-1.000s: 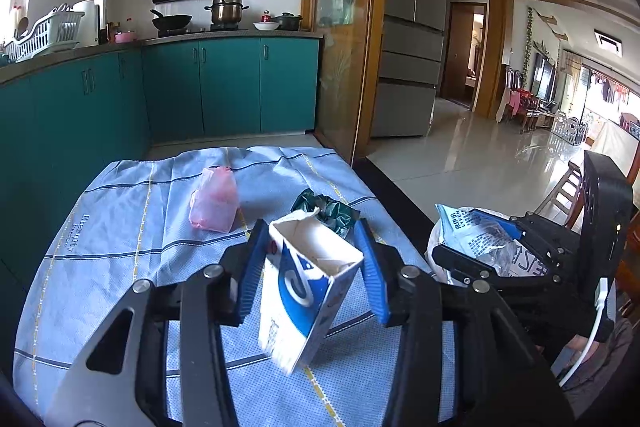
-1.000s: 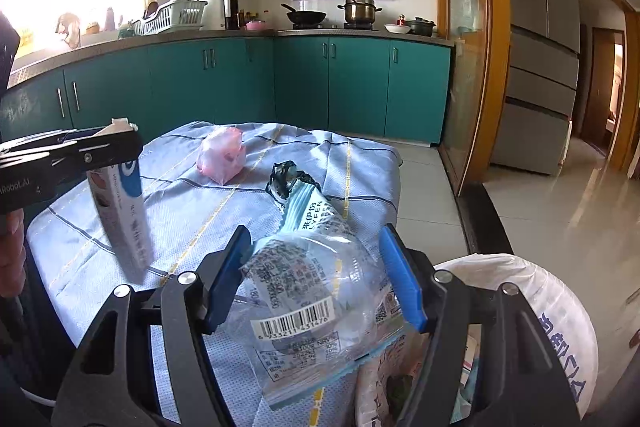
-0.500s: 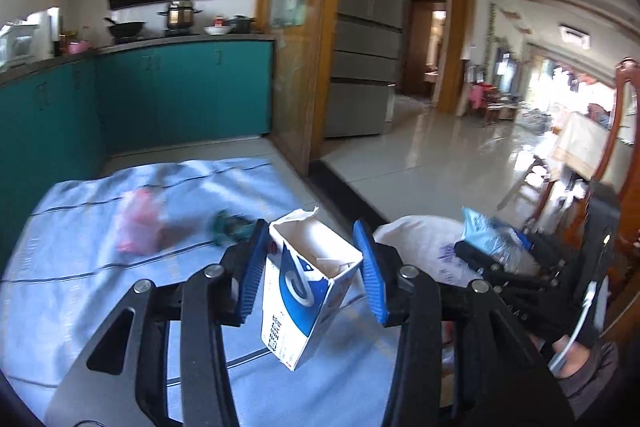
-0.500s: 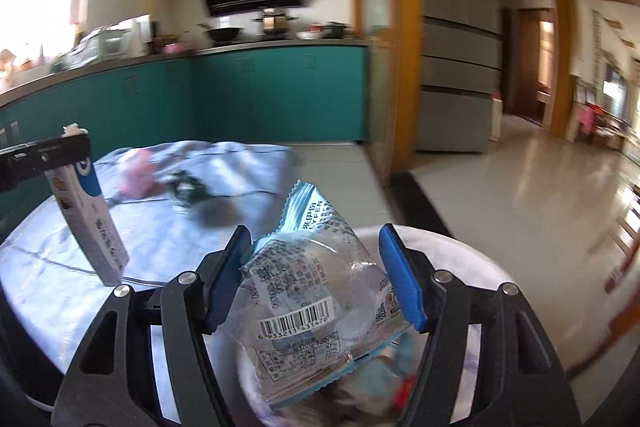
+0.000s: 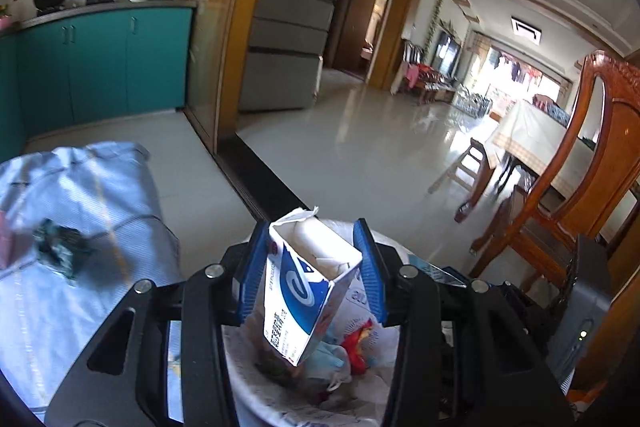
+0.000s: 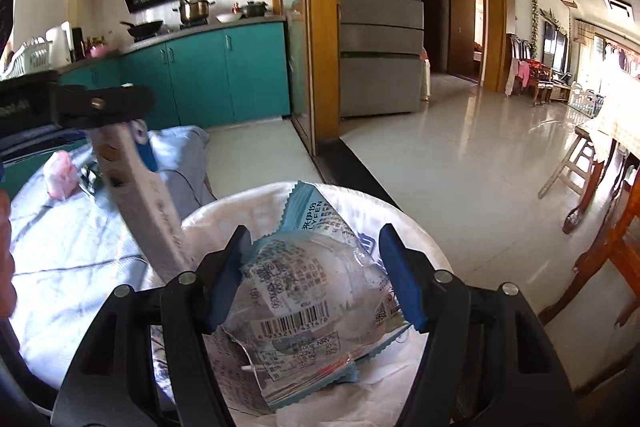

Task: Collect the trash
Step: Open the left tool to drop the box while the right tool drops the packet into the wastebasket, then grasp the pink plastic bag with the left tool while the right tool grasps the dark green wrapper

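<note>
My left gripper is shut on an opened white and blue milk carton, which hangs over the white-lined trash bin. The bin holds several scraps. In the right wrist view my right gripper is shut on a clear snack bag with a barcode, held above the same bin. The carton and the left gripper's black arm show at the left there. A crumpled green wrapper and a pink bag lie on the blue cloth of the table.
The bin stands off the table's right end, on pale floor tiles. A wooden chair and a dining table stand to the right. Teal kitchen cabinets and a grey fridge lie beyond. A hand shows at the left edge.
Both grippers swung right, away from the table, and now hang over the trash bin. The carton and the snack bag stayed gripped. The table's trash slid to the left of view.
</note>
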`<state>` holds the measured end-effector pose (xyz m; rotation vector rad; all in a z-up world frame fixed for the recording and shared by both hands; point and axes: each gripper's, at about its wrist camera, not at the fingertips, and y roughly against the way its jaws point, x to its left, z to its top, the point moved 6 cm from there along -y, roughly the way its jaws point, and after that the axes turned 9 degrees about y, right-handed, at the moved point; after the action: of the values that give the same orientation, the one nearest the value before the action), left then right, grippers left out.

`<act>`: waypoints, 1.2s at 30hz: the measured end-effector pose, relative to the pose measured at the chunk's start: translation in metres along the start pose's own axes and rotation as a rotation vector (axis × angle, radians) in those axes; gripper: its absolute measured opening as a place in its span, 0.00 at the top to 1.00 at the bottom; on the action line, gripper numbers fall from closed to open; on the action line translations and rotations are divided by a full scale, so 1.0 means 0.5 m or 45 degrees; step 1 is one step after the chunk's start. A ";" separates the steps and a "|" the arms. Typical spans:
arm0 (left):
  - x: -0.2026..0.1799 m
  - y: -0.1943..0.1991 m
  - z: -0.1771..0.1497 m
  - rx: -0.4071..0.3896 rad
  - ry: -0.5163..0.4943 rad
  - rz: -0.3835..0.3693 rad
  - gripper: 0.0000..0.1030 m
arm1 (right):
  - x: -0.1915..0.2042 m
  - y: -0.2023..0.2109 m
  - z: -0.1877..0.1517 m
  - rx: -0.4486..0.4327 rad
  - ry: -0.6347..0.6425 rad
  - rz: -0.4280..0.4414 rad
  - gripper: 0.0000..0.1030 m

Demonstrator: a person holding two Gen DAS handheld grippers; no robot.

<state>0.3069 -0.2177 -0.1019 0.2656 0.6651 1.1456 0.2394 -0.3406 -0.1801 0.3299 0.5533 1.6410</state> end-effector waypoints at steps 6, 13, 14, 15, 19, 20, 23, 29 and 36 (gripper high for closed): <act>0.011 -0.038 -0.019 0.053 0.022 0.012 0.46 | -0.010 -0.027 -0.016 0.086 0.007 -0.028 0.29; 0.046 -0.002 -0.007 0.009 0.095 -0.004 0.29 | -0.012 -0.026 -0.013 0.070 0.009 -0.025 0.18; 0.053 0.005 -0.005 0.002 0.107 -0.002 0.28 | -0.011 -0.026 -0.012 0.068 0.009 -0.021 0.17; 0.064 0.015 -0.003 -0.008 0.127 0.002 0.27 | -0.009 -0.024 -0.010 0.066 0.006 -0.015 0.17; 0.168 0.077 0.014 -0.070 0.234 0.124 0.25 | 0.011 -0.018 0.012 0.027 -0.046 0.084 0.15; 0.210 0.101 0.023 -0.099 0.244 0.200 0.25 | 0.025 -0.016 0.026 0.007 -0.060 0.134 0.15; 0.324 0.165 0.049 -0.172 0.253 0.423 0.23 | 0.092 -0.016 0.075 -0.050 -0.058 0.308 0.13; 0.529 0.225 0.098 -0.195 0.307 0.679 0.16 | 0.296 -0.058 0.182 -0.078 0.150 0.564 0.10; 0.644 0.154 0.079 -0.079 0.397 0.705 0.15 | 0.525 -0.179 0.224 0.048 0.547 0.630 0.10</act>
<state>0.3532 0.1099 -0.1438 0.2259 0.8563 1.7588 0.3333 -0.0574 -0.1601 0.1428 0.8747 2.2034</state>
